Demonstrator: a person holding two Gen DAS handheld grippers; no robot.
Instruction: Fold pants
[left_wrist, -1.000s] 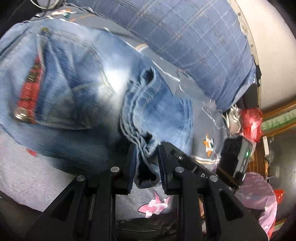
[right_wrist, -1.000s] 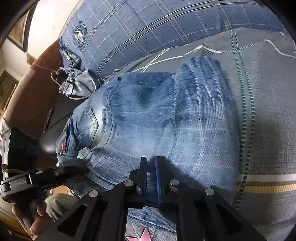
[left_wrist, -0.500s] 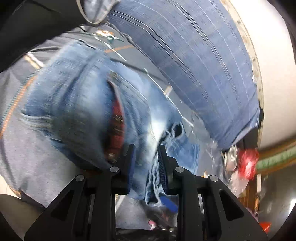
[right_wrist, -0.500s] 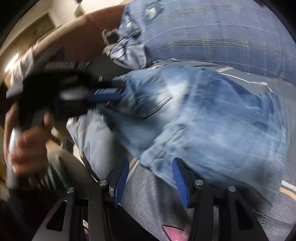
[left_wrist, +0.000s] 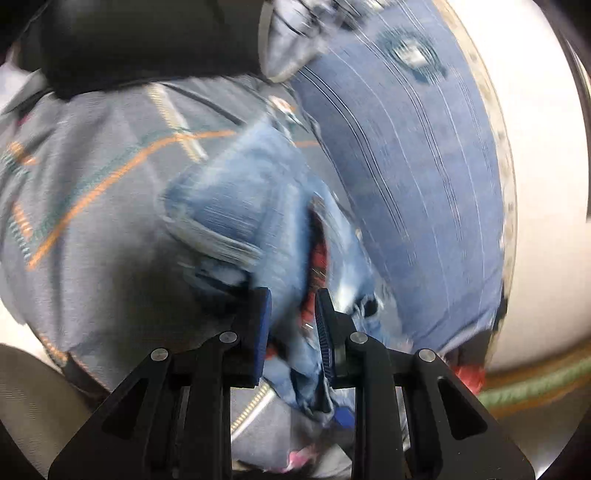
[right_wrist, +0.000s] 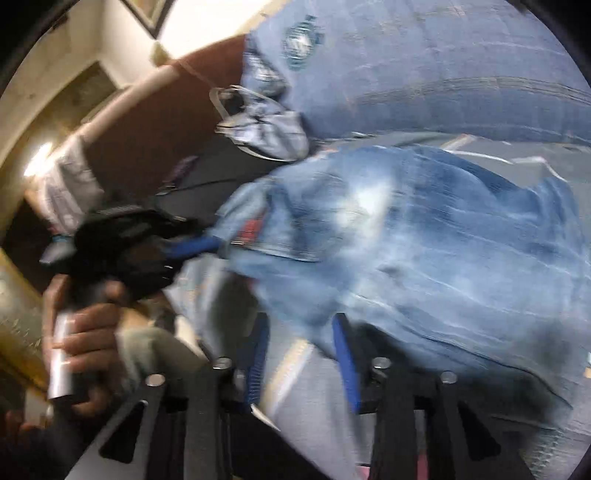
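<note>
1. Left gripper clamped on bunched denim of the jeans, blue pads pinching the fabric near a red plaid lining at the waistband opening
2. Right gripper with jaws apart, blue pads on either side of a bare gap, nothing between them, jeans edge just above the far pad
3. Jeans spread in a loose folded heap across a grey bedsheet with orange and teal stitched lines
4. Left gripper visible from the right wrist, pulling at the waistband end, gripped by a hand
5. Blue plaid pillow just beyond the jeans, crumpled pale cloth beside it
6. Both views heavily motion-blurred
</note>
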